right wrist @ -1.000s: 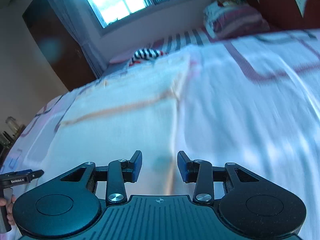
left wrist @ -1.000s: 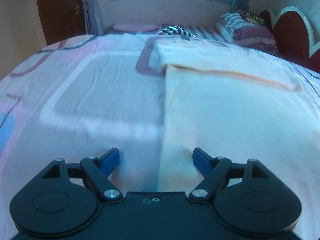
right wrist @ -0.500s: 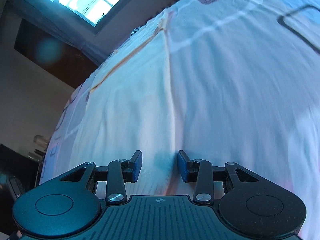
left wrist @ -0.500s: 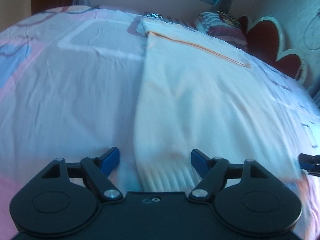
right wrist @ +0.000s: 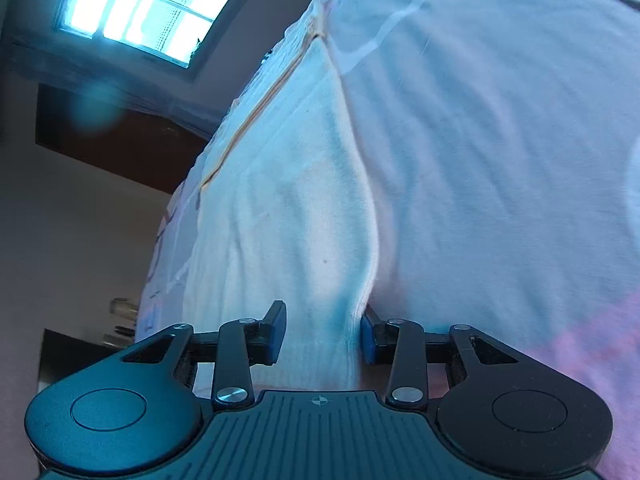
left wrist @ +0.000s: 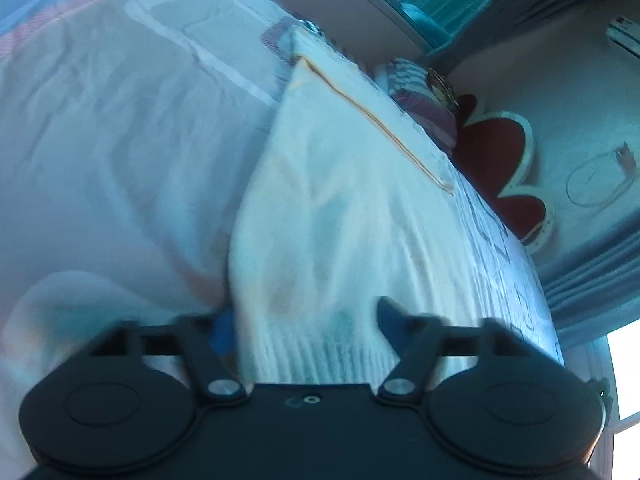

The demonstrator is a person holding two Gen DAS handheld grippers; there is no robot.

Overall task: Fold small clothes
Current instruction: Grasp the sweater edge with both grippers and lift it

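A bed takes up nearly all of both views, covered by a pale bedsheet (left wrist: pixel 100 168) printed with lilac, pink and blue outlined shapes; it looks lightly creased. On top of it lies the cream garment (left wrist: pixel 340 208), a long, flat, ribbed piece with a thin orange-brown stripe (left wrist: pixel 380 124) running across its far end. In the right wrist view the same garment (right wrist: pixel 280 208) fills the middle-left, its right edge forming a raised fold line against the sheet (right wrist: pixel 500 140).

Beyond the bed, the left wrist view shows a dark red headboard (left wrist: pixel 496 152) with a scalloped pale border, a striped pillow (left wrist: pixel 420 92) beside it, and grey curtains (left wrist: pixel 592 280) at the right edge. The right wrist view shows a bright window (right wrist: pixel 140 8) and a dark brown door or wardrobe (right wrist: pixel 120 148) (too blurred to tell which).

The left gripper (left wrist: pixel 304 320) sits low at the garment's near hem, its jaws spread wide with the ribbed hem lying between them; the left finger is at the garment's left edge and is smeared by motion blur. The right gripper (right wrist: pixel 324 332) is at the garment's near right corner, jaws parted with the cloth's edge between the blue pads (right wrist: pixel 367 340), not pinched.
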